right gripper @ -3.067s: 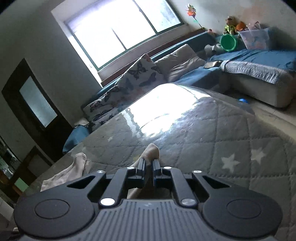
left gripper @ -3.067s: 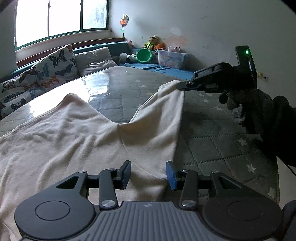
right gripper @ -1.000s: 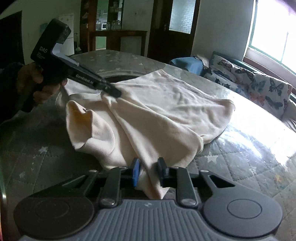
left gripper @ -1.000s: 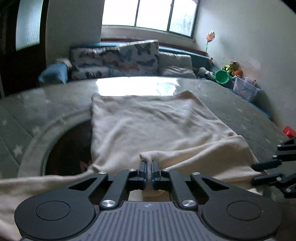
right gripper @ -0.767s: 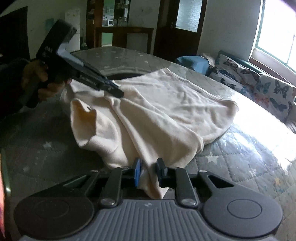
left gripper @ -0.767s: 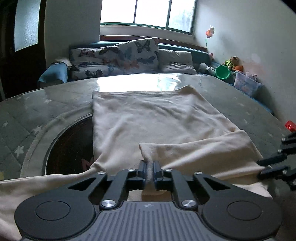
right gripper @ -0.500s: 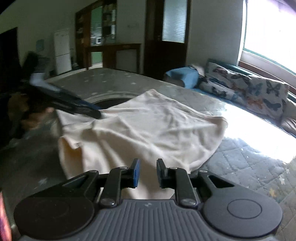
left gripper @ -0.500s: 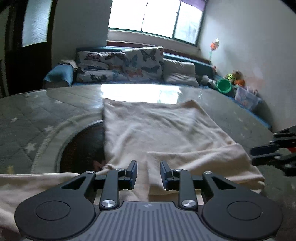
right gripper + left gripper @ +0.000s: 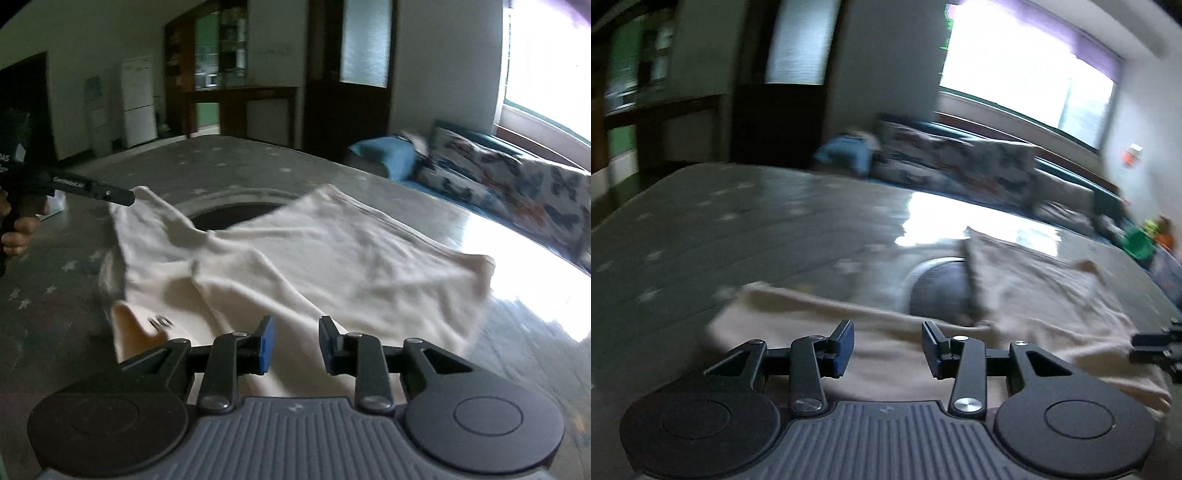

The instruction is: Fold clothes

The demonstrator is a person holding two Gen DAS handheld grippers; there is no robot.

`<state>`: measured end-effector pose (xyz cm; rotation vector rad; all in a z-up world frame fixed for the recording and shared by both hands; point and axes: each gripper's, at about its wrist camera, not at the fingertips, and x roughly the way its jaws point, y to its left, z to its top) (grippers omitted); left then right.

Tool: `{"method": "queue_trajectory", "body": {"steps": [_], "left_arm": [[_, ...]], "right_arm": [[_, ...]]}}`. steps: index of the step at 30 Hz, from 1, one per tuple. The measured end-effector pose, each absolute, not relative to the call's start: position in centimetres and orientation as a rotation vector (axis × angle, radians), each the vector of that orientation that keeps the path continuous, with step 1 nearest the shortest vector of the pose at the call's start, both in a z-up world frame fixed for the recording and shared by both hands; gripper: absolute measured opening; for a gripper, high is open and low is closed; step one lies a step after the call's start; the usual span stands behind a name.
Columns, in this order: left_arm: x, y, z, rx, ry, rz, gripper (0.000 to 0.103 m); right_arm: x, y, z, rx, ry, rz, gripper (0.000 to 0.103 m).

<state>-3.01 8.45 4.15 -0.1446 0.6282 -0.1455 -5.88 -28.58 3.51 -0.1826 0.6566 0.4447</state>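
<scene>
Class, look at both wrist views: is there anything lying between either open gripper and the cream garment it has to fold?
Nothing visible does. The right gripper is open directly over the cream garment, and the left gripper is open over its near edge. No other object lies on the cloth or on the quilted table around it.

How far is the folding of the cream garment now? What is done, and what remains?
Done: one side of the cream garment already lies folded over its body on the grey quilted table. In hand: nothing; the left gripper and right gripper are both open above the cloth. Left: the other side lies spread out towards the left gripper, so it probably needs folding in, and then a final fold.
</scene>
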Motion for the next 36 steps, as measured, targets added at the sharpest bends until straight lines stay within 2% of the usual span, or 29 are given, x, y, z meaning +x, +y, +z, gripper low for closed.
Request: {"method": "queue_trajectory", "body": {"steps": [4, 9, 15, 18, 19, 20, 22, 24, 29, 36], "left_arm": [[-3.3, 10.7, 3.5, -0.187, 0.636, -0.012, 0.051], [-2.7, 13.0, 2.4, -0.254, 0.666, 0.073, 0.051], [-1.8, 13.7, 2.0, -0.299, 0.677, 0.092, 0.051], [-1.6, 13.6, 1.9, -0.291, 0.672, 0.107, 0.049], [-1.5, 13.5, 1.9, -0.287, 0.671, 0.108, 0.043], [-1.4, 13.4, 1.9, -0.285, 0.672, 0.106, 0.025], [-1.2, 13.3, 1.9, -0.288, 0.669, 0.100, 0.009], [-1.4, 13.2, 2.2, -0.314, 0.644, 0.083, 0.006], [-2.4, 11.2, 4.9, -0.338, 0.552, -0.026, 0.005], [-3.4, 3.5, 9.7, -0.330, 0.460, -0.337, 0.004]], "right_arm": [[-4.4, -26.0, 2.8, -0.198, 0.662, 0.500, 0.026], [-3.3, -23.8, 1.1, -0.221, 0.715, 0.548, 0.027], [-4.5, -24.5, 2.3, -0.202, 0.687, 0.554, 0.027], [-5.4, -25.4, 2.8, -0.190, 0.679, 0.539, 0.032], [-5.7, -25.7, 3.0, -0.187, 0.676, 0.534, 0.033], [-6.0, -26.0, 3.2, -0.182, 0.673, 0.529, 0.034], [-6.5, -26.9, 3.5, -0.164, 0.666, 0.510, 0.035], [-6.9, -27.7, 3.6, -0.147, 0.661, 0.492, 0.036], [-7.9, -29.6, 4.0, -0.104, 0.651, 0.446, 0.036], [-9.1, -31.9, 4.3, -0.044, 0.636, 0.388, 0.036]]}}
